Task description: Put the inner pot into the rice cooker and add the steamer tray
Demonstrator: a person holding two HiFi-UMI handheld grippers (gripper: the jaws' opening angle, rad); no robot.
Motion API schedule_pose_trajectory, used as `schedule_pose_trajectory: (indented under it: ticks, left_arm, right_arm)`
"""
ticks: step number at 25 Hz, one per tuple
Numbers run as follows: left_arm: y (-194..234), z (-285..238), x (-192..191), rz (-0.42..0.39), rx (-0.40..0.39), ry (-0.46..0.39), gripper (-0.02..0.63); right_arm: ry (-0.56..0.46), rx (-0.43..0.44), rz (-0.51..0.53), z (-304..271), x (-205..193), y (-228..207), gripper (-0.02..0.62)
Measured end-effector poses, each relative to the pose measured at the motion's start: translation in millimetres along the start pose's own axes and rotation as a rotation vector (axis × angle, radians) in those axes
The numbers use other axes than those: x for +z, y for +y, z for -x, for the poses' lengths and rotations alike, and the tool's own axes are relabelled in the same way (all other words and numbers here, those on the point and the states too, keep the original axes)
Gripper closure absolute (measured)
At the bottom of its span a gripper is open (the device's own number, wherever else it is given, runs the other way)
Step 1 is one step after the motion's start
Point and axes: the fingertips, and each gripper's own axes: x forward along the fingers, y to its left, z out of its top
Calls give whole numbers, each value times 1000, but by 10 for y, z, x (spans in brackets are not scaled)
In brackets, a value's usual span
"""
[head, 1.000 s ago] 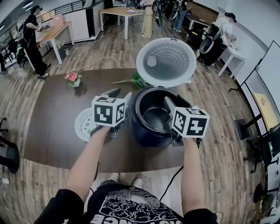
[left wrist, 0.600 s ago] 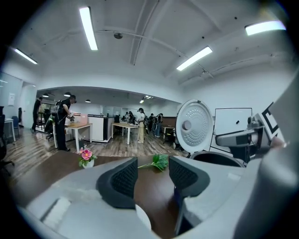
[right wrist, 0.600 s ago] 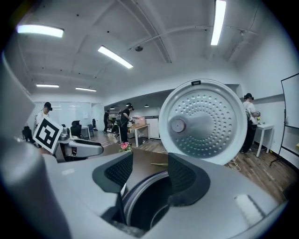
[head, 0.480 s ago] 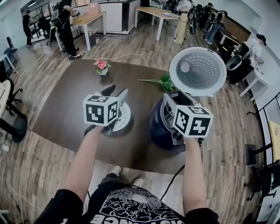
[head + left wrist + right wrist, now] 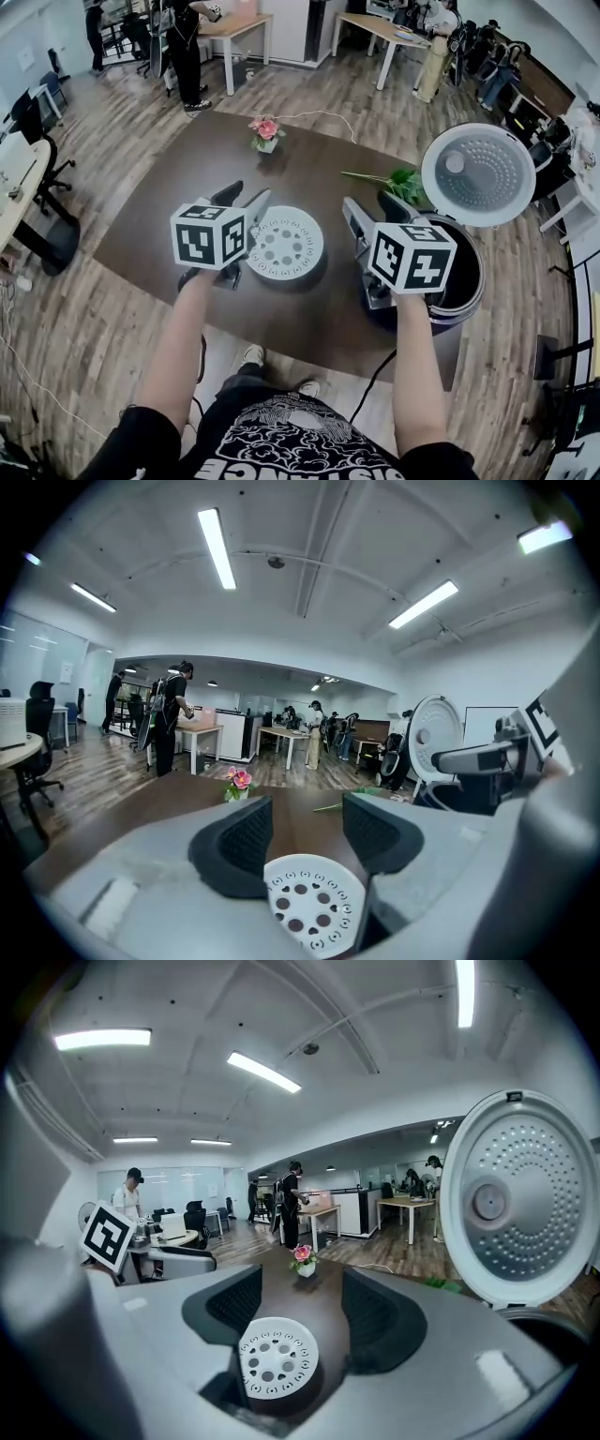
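Right hand-held gripper (image 5: 302, 1307), jaws apart, white steamer tray (image 5: 277, 1358) on the table (image 5: 323, 1283) beyond them.

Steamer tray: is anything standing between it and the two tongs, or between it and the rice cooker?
Nothing visible. The steamer tray lies flat on the table before the open left tongs and right tongs; the rice cooker beside it has its lid up.

The head view looks steeply down on the worktop (image 5: 178, 169) from above. Both gripper views look low and nearly level across it, close to its surface. All three views share the white steamer tray (image 5: 285, 246).
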Motion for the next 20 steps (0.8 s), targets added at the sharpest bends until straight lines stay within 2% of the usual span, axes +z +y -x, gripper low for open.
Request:
schedule_pose_trajectory:
  ticks: [4,9,17,20]
  left_arm:
    - [291,-16,-123,20,-20,24,359]
    - [520,-145,-367,50,-111,78,359]
    - [736,-483,-820,127,-251,188,359]
    - [783,-620,-995,171,-298,240,359]
  right_arm:
    - [28,30,-29,-258,-136,230,325]
    - [70,51,-116,-554,-429,385,325]
    - [119,47,-280,-884,-1013,361,325]
    - [131,12,-339,-915,-1227,285,325]
